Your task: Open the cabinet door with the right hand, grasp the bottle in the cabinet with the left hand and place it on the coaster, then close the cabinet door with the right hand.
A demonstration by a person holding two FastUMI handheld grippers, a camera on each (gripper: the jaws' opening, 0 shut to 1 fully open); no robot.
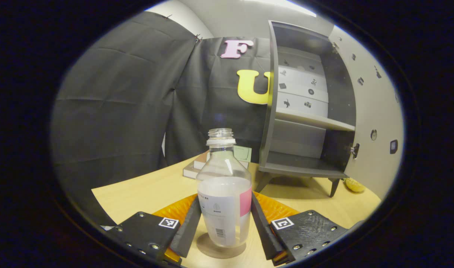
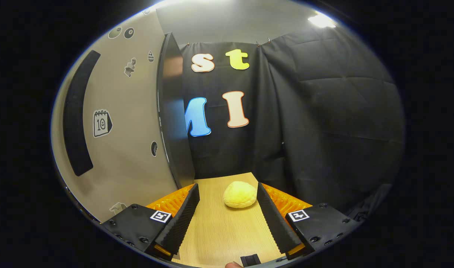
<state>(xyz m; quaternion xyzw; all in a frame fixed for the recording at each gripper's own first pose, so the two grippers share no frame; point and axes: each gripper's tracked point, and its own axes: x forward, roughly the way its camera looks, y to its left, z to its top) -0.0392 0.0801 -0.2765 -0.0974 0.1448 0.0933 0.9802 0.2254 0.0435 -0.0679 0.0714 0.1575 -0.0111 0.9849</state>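
Observation:
A clear bottle (image 1: 224, 193) with a white and pink label and no cap stands upright on a round brown coaster (image 1: 212, 251) on the wooden table. My left gripper (image 1: 225, 201) is shut on the bottle, one finger pressing each side of its lower body. Behind it to the right stands the dark grey cabinet (image 1: 305, 163), its shelves bare and its door (image 1: 375, 123) swung wide open. In the right gripper view, my right gripper (image 2: 227, 190) is open with nothing between its fingers, low over the table beside the open cabinet door (image 2: 130, 130).
A stack of books (image 1: 197, 167) lies behind the bottle, near the cabinet's left side. A soft yellow lump (image 2: 240, 194) rests on the table just ahead of the right gripper, and it shows by the cabinet's right leg (image 1: 354, 185). Black cloth walls close in the table.

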